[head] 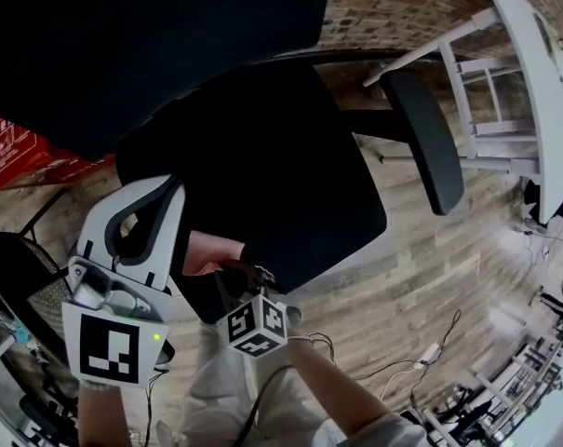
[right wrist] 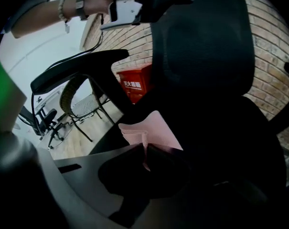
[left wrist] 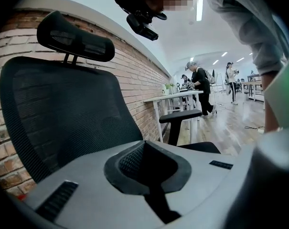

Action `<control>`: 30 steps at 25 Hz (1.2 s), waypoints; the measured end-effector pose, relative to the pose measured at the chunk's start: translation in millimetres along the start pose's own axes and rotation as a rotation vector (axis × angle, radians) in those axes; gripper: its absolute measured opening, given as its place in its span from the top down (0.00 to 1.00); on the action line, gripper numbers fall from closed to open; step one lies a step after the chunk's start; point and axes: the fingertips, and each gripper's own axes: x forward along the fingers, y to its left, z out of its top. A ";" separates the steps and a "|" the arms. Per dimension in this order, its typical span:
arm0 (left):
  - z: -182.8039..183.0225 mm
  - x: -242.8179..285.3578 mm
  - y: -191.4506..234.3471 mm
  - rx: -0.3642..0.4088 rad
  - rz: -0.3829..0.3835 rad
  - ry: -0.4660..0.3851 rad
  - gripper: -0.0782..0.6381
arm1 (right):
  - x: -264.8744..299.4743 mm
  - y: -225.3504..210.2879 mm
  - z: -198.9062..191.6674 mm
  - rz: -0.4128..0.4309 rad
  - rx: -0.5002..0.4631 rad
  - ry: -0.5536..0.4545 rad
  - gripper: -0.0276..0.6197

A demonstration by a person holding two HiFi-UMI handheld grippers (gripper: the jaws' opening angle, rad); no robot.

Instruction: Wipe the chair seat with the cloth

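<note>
- Head view: a black chair is seen from above, its seat (head: 262,175) in the middle and an armrest (head: 425,138) to the right.
- A pink cloth (head: 211,251) is seen lying on the seat's near left edge, pinched by the right gripper (head: 234,273), which is held just below it.
- The left gripper (head: 160,198) is held to the left, over the seat's left edge, apart from the cloth. A red box (head: 11,147) is seen on the wooden floor (head: 430,277) at far left, and a white desk (head: 532,73) at upper right.
- Left gripper view: the left gripper's (left wrist: 146,144) jaws are brought together, with nothing held between them. The mesh backrest (left wrist: 63,113) and headrest (left wrist: 75,42) are seen beyond, against a brick wall (left wrist: 134,70).
- Right gripper view: the right gripper's (right wrist: 144,149) jaws are closed on a folded corner of the cloth (right wrist: 151,130), which is spread on the dark seat (right wrist: 240,142). The backrest (right wrist: 206,46) is seen behind it, and the box (right wrist: 132,82) past the other armrest (right wrist: 77,68).
</note>
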 end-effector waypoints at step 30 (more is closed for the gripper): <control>41.7 35.9 -68.6 0.115 -0.139 -0.027 0.87 | -163.7 -270.0 -123.4 -0.582 0.309 0.055 0.88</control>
